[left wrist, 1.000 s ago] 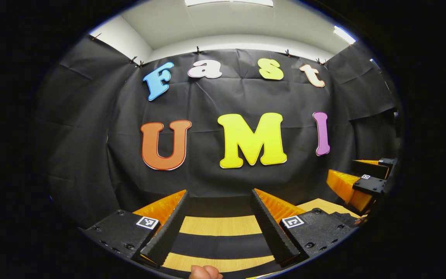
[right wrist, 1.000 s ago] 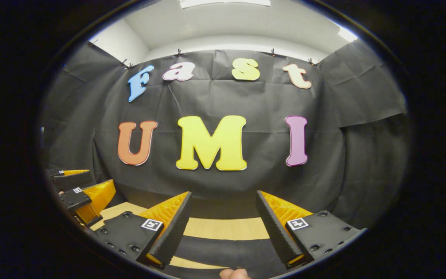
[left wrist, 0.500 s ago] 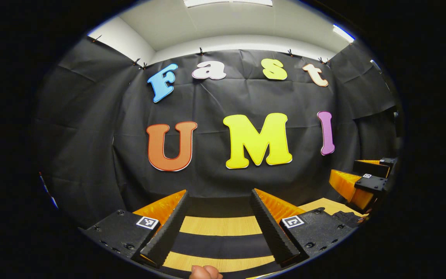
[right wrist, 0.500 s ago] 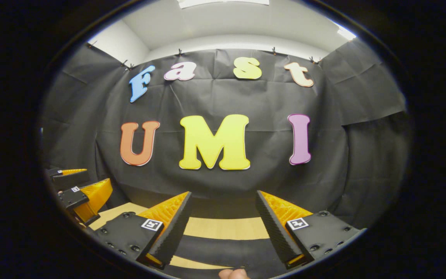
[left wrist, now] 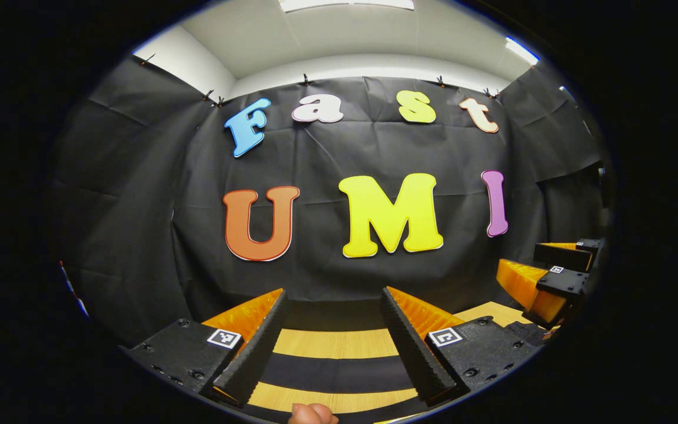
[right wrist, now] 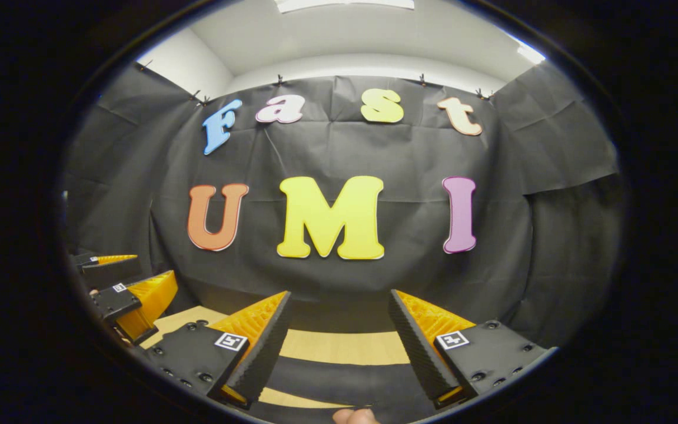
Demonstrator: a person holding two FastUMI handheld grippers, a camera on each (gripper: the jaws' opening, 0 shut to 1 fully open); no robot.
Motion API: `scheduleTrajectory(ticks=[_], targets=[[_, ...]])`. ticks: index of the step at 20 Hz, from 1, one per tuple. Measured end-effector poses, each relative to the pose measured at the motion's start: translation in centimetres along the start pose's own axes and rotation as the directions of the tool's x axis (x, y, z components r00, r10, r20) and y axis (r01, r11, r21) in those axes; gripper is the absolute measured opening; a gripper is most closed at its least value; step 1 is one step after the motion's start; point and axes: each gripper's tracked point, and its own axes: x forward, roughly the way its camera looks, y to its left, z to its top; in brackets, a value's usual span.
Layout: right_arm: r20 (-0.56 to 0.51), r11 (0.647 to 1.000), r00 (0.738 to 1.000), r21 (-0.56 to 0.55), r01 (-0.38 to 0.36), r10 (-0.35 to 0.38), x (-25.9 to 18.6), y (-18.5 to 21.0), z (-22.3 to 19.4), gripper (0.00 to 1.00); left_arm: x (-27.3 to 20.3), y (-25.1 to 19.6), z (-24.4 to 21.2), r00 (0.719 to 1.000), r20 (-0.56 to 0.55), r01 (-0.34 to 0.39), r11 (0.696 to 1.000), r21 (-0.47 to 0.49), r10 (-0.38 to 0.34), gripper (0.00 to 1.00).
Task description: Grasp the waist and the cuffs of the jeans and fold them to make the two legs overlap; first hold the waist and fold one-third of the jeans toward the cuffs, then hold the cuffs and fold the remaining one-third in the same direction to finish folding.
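Jeans: we cannot pick them out for certain. A dark strip of cloth (left wrist: 339, 372) lies flat across the wooden table (left wrist: 333, 343) at 6 o'clock in the left gripper view, with bare wood on its far and near sides. The same kind of dark strip crosses the table at 6 o'clock in the right gripper view. Whether this strip is the jeans, and which end would be waist or cuffs, we cannot tell.

Left gripper (left wrist: 333, 292): fingers spread wide, nothing between them, held above the table and aimed at the booth wall. The dark strip shows through the gap below them; no finger touches it.

Right gripper (right wrist: 339, 292): the same, fingers wide apart and gripping nothing, raised above the table and facing the wall. We also see it at 4 o'clock in the left gripper view, well apart from the left one, while the left one shows at 8 o'clock in the right gripper view. The two are level, side by side.

A fingertip (left wrist: 312, 414) of the person's hand shows at 6 o'clock, at the very edge of the left gripper view; another shows at 6 o'clock in the right gripper view.

Labels: a small square black-and-white marker tag (left wrist: 224, 338) sits on each finger mount. Each bears a coded pattern, no words.

Beyond: the black cloth wall (left wrist: 139, 206) hangs from small clips (left wrist: 305, 78) at 12 o'clock, under a white ceiling with a light panel (left wrist: 345, 3).
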Motion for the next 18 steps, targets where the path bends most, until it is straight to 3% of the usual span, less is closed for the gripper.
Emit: scheduleTrajectory(ticks=[3, 6, 9, 11, 12, 14, 18], targets=[[-0.011, 1.000, 1.000, -0.007, -0.005, 0.005, 0.0, -0.3, -0.4, 0.97, -0.3, 0.1, -0.4, 1.000, -0.007, 0.003, 1.000, -0.007, -0.003, 0.99], [-0.074, 0.999, 0.997, -0.035, -0.013, 0.011, -0.7, -2.7, -2.7, 0.97, -1.9, 1.5, -3.1, 0.996, -0.093, -0.017, 0.996, -0.083, 0.010, 0.99], [-0.144, 0.999, 0.989, -0.034, 0.015, -0.020, -2.7, -6.8, -5.5, 0.98, -5.1, 5.9, -7.3, 0.973, -0.216, -0.119, 0.981, -0.152, 0.085, 1.00], [-0.192, 0.998, 0.979, -0.026, 0.059, -0.062, -3.7, -9.5, -7.6, 0.97, -7.4, 9.1, -10.8, 0.927, -0.345, -0.225, 0.953, -0.205, 0.145, 1.00], [-0.221, 0.997, 0.972, -0.027, 0.078, -0.082, -4.1, -10.6, -8.6, 0.97, -8.9, 10.7, -12.7, 0.894, -0.416, -0.286, 0.927, -0.241, 0.167, 1.00], [-0.274, 0.993, 0.955, -0.016, 0.114, -0.114, -4.7, -12.6, -10.4, 0.97, -12.0, 13.5, -16.5, 0.818, -0.541, -0.416, 0.849, -0.326, 0.193, 0.99], [-0.328, 0.985, 0.931, 0.007, 0.174, -0.162, -5.3, -14.9, -12.3, 0.98, -17.5, 16.5, -23.0, 0.650, -0.734, -0.663, 0.620, -0.420, 0.198, 0.99]])
